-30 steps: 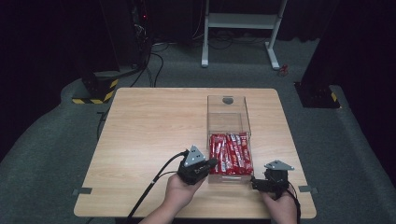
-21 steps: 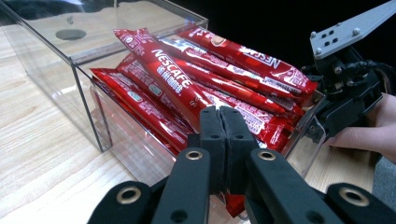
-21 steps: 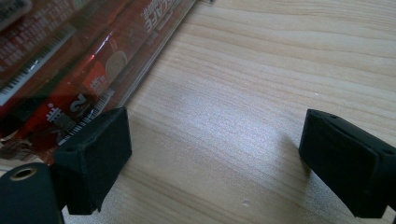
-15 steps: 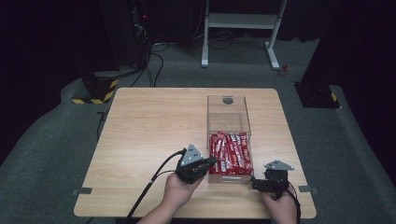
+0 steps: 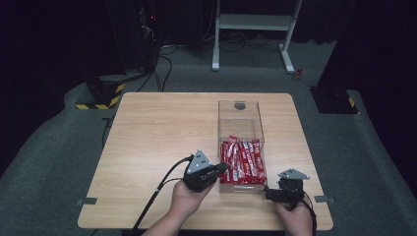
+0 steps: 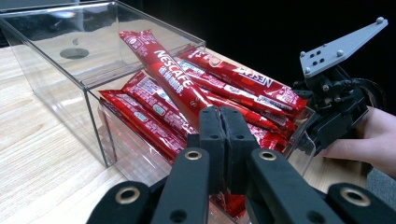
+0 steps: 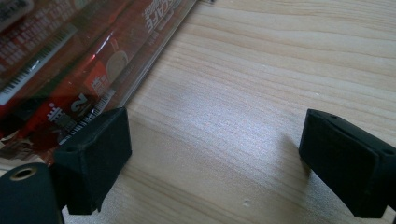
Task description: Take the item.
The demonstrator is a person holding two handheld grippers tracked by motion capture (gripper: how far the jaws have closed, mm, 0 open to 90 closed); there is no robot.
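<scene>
Gripping a glossy red sachet (image 6: 173, 81) over clear box (image 6: 56, 65).

Room's pretty dark around the lit desk (image 5: 162, 142). Glare on the clear box (image 6: 56, 42); the right gripper view is soft and blurry up close.

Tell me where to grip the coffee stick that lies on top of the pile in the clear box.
Grip the raised stick near its upper end, from above through the clear box's open top. It lies tilted across the other packets, so that end stands clear, and its narrow, flat shape suits jaws closing across its width.
</scene>
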